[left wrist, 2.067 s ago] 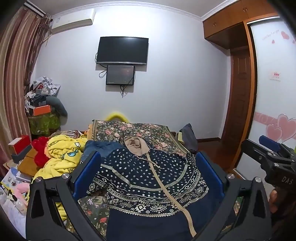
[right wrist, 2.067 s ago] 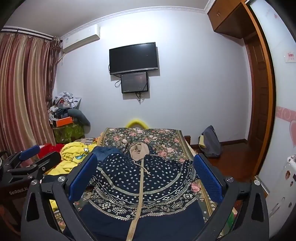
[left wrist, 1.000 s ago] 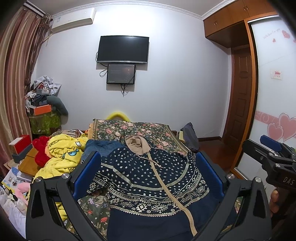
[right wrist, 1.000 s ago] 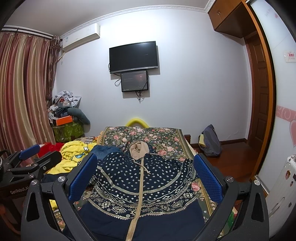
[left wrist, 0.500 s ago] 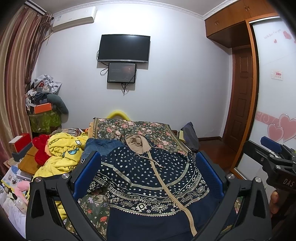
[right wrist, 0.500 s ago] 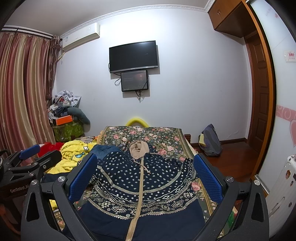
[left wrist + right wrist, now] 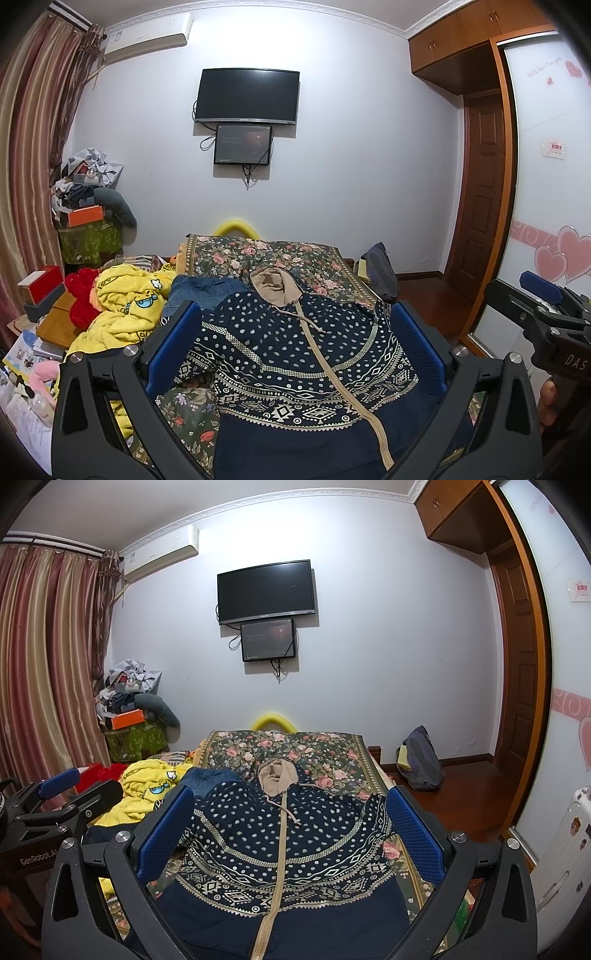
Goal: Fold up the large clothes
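The left gripper [image 7: 295, 347] is showing black angular arms, blue textured pads [image 7: 173, 347] and silver screws. At three o'clock, the right gripper [image 7: 543, 306] is displaying white "DAS" lettering beside a blue pad.

Even indoor light, brightest as a wash on the wall above the TV [image 7: 247, 95]. Soft shadows below it. Sharp focus throughout. Heavy fisheye bending and black vignette at the corners.

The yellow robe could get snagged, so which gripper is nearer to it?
Left. The left gripper hovers open beside the yellow robe; the right gripper is farther right, over the hoodie.
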The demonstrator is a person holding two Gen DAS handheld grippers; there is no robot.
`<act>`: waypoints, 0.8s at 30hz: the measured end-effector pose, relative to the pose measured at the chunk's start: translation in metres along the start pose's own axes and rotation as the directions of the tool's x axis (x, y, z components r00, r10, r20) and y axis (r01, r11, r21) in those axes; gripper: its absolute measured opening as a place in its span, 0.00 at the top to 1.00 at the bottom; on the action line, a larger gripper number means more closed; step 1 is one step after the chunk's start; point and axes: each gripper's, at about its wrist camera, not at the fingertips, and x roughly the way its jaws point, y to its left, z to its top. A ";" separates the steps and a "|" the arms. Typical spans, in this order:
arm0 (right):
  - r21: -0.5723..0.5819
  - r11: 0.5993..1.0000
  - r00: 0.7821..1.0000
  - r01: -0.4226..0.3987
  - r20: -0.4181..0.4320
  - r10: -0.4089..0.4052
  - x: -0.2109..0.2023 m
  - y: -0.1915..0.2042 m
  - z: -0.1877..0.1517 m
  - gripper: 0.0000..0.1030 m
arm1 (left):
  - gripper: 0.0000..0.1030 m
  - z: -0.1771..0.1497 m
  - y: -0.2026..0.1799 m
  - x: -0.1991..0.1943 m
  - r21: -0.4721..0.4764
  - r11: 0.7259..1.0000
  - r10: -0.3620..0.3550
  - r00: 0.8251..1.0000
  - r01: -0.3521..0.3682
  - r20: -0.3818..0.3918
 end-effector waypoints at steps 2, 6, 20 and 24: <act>-0.001 1.000 1.000 0.000 -0.002 0.000 0.000 0.000 0.000 0.00 | 0.00 0.000 0.000 0.001 0.000 1.000 0.001 1.000 -0.001 0.000; -0.005 1.000 1.000 -0.002 -0.009 0.002 0.002 0.002 -0.003 0.00 | 0.00 0.000 0.003 0.002 -0.006 1.000 0.009 1.000 -0.009 -0.002; -0.027 1.000 0.997 -0.016 -0.077 0.014 0.045 0.013 -0.002 0.00 | 0.00 -0.001 0.046 0.033 -0.070 0.995 0.064 0.997 -0.066 -0.038; -0.044 0.999 0.994 -0.011 -0.110 0.006 0.071 0.015 -0.003 0.00 | 0.00 -0.002 0.081 0.058 -0.114 0.981 0.150 0.986 -0.157 -0.070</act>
